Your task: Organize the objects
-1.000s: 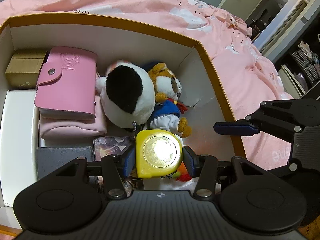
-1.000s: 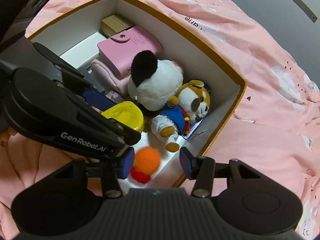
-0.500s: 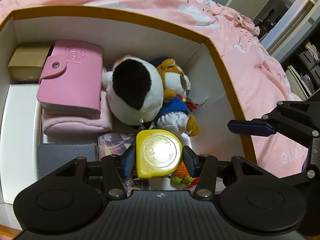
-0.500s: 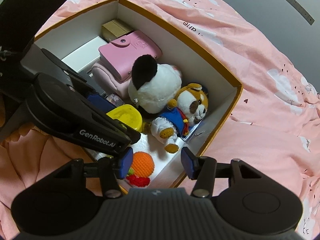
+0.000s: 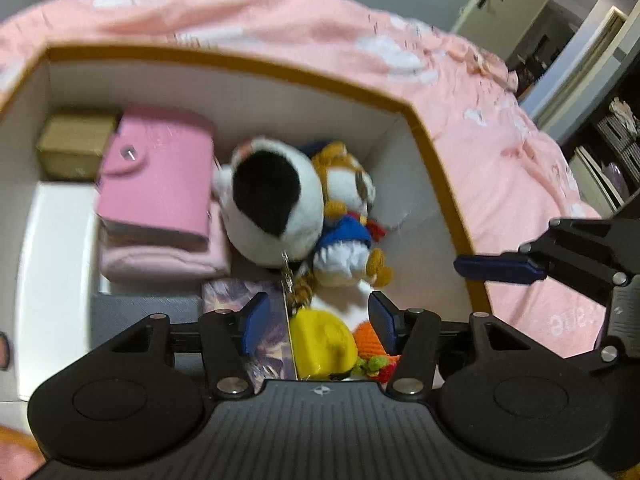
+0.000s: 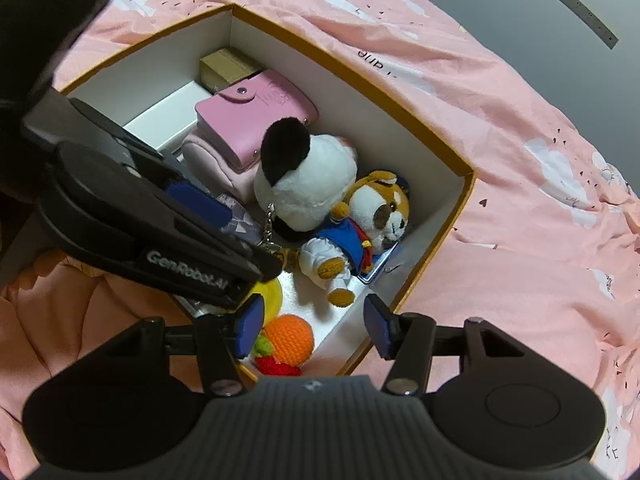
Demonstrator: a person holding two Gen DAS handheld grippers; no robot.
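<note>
Wide-open jaws on the left gripper (image 5: 317, 320), nothing between them; the same on the right gripper (image 6: 314, 326), spread and empty, poised over the near right corner of the box (image 5: 440, 168).

Directly below the left jaws, clear of both: yellow tape measure (image 5: 322, 344), lying on the box floor at the near end. Touching or nearly touching it on the right, an orange crochet fruit (image 6: 290, 338) with a red and green bit beside it. On its left, a purple picture card (image 5: 240, 292) and a grey flat case (image 5: 144, 312).

Farther in: black-and-white plush (image 5: 276, 200) with a keychain (image 6: 269, 224) trailing toward the tape measure, and a dog plush (image 5: 348, 216) in blue tucked against its right side. Left of those, a pink snap wallet (image 5: 156, 176) stacked on a pink pouch (image 5: 160, 256); a gold box (image 5: 74, 144) in the far left corner; a white box (image 5: 52, 260) along the left wall. All of it on a bed under a pink duvet (image 5: 500, 160).

Step in hand, by the look of it: placement of the tape measure, with the piece already down in the box. Left view blurred, so fine contact hard to confirm.

Next move, as a judgement: lift the left gripper straight up and back, jaws kept apart, without snagging the keychain or nudging the tape measure. Nothing loose visible on the duvet in either view, so hard to say whether anything remains to be packed.
</note>
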